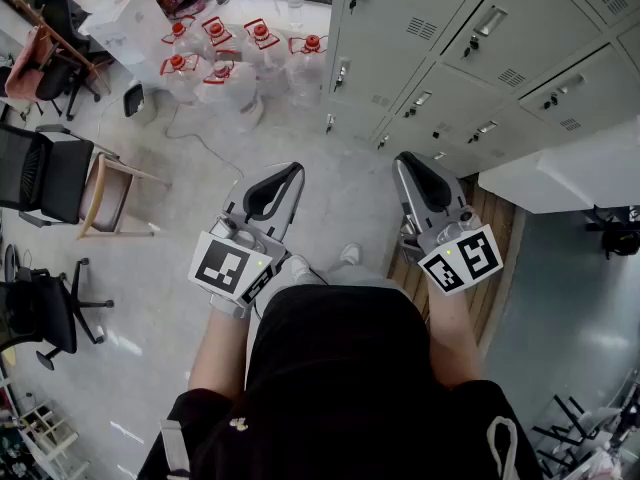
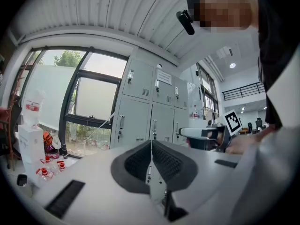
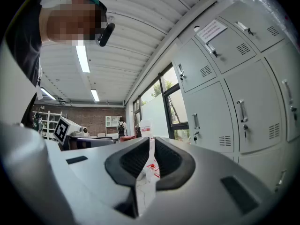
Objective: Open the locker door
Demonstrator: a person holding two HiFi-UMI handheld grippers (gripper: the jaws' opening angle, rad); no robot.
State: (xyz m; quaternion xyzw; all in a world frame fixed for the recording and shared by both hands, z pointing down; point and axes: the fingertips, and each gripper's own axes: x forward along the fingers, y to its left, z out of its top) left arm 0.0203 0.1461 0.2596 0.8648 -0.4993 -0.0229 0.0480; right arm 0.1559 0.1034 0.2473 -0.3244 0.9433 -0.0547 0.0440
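Grey lockers [image 1: 470, 58] at one o'clock all stand closed, so I've opened nothing yet. My left tongs [image 1: 285, 176] and right tongs [image 1: 410, 163] are pinched together, empty.

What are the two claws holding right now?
Nothing. The left claw and the right claw are both shut and empty, not touching the lockers.

Bottles [image 1: 230, 63] stand on the floor [image 1: 330, 188] left of the lockers [image 1: 480, 58], chairs [image 1: 45, 178] farther left.
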